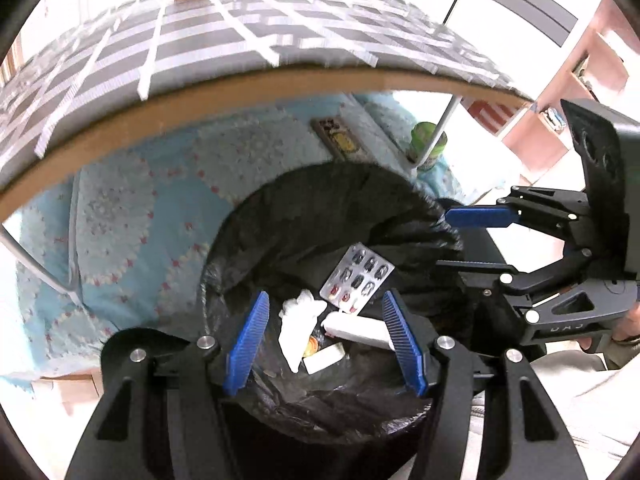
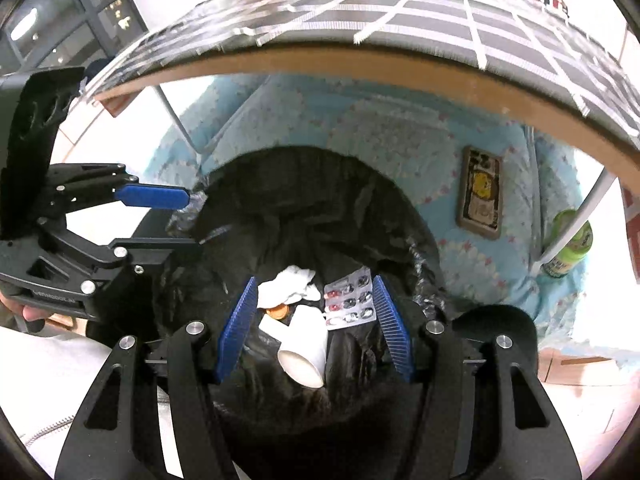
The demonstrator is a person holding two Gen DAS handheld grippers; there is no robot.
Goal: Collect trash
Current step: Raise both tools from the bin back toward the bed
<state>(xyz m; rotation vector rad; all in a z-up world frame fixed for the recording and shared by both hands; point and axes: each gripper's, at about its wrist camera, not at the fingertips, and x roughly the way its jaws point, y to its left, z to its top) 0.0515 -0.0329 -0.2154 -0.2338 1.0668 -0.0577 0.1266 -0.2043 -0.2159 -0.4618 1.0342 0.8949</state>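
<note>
Trash lies in the black-lined bin (image 1: 304, 216), both tools empty above it.

The blister pack (image 1: 357, 278), crumpled tissue (image 1: 298, 320) and paper cup (image 2: 304, 354) look light and easily crushed; edges or rims suit a pinch. The left tool (image 1: 324, 340) and right tool (image 2: 314, 328) stand partly open, touching nothing.

We are in a home: a table (image 2: 360, 68) with a checked cloth (image 1: 224, 36), under it a blue quilted mat (image 2: 380, 136), beside it a lined trash bin (image 2: 320, 208), wooden shelves (image 1: 560, 92) beyond.
</note>
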